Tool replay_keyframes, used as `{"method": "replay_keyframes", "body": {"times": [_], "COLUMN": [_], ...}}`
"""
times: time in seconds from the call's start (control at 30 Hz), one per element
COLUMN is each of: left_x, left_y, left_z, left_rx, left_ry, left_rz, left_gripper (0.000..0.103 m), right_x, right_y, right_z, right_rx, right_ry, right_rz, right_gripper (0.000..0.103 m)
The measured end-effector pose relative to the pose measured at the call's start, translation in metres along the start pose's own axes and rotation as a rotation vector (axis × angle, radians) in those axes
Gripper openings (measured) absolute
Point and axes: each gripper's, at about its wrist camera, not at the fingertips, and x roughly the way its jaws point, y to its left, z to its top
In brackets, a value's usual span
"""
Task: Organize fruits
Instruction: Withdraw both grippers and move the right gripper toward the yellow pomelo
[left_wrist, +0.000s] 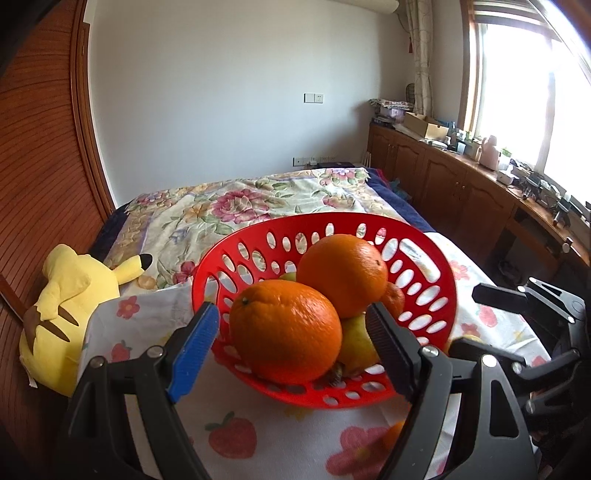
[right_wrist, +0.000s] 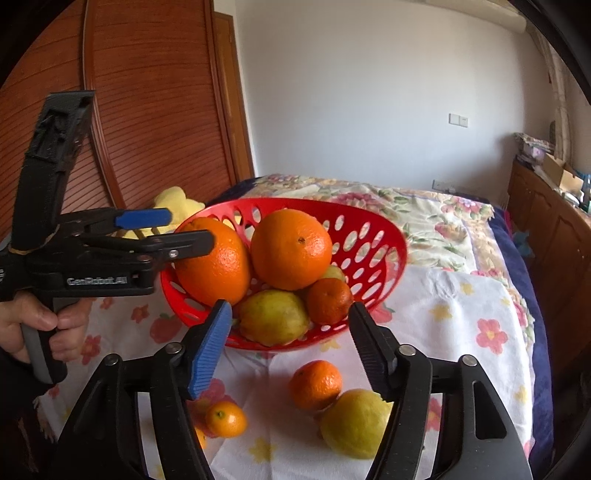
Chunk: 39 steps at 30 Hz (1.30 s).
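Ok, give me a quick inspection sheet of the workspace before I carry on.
Surface: bed with a flower-print cloth.
Job's things: red basket holds two large oranges, a mandarin, a lemon; on the cloth lie a mandarin, a lemon, a kumquat.
Clutter: yellow plush toy.
Grippers: left gripper open around the near orange; right gripper open, empty.
Cables: nothing seen.
Surroundings: wooden wardrobe, window, cluttered sideboard.

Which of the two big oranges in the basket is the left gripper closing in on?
The nearer-left orange in the red basket: the left gripper flanks it, open.
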Motion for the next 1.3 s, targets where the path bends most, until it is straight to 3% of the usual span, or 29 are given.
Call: {"method": "replay_keyframes", "body": {"times": [0.13, 0.53, 1.3], "left_x": [-0.015, -0.038, -0.016], "left_y": [-0.003, -0.014, -0.03], "left_z": [-0.006, -0.032, -0.102], "left_rx": [0.007, 0.007, 0.007], "left_ry": [-0.013, -0.017, 0.101], "left_rz": [0.0, -0.021, -0.087], "left_gripper": [0.082, 0.082, 0.082], "right_x": [-0.012, -0.031, -0.007], "right_y": [-0.003, -0.015, -0.043], "right_z": [-0.005, -0.032, -0.07], "right_rx": [0.018, 0.041, 0.077], "right_ry": [-0.018, 0.002, 0.127], "right_rz": [-0.012, -0.064, -0.121], "right_gripper": [0.074, 0.074, 0.072]}}
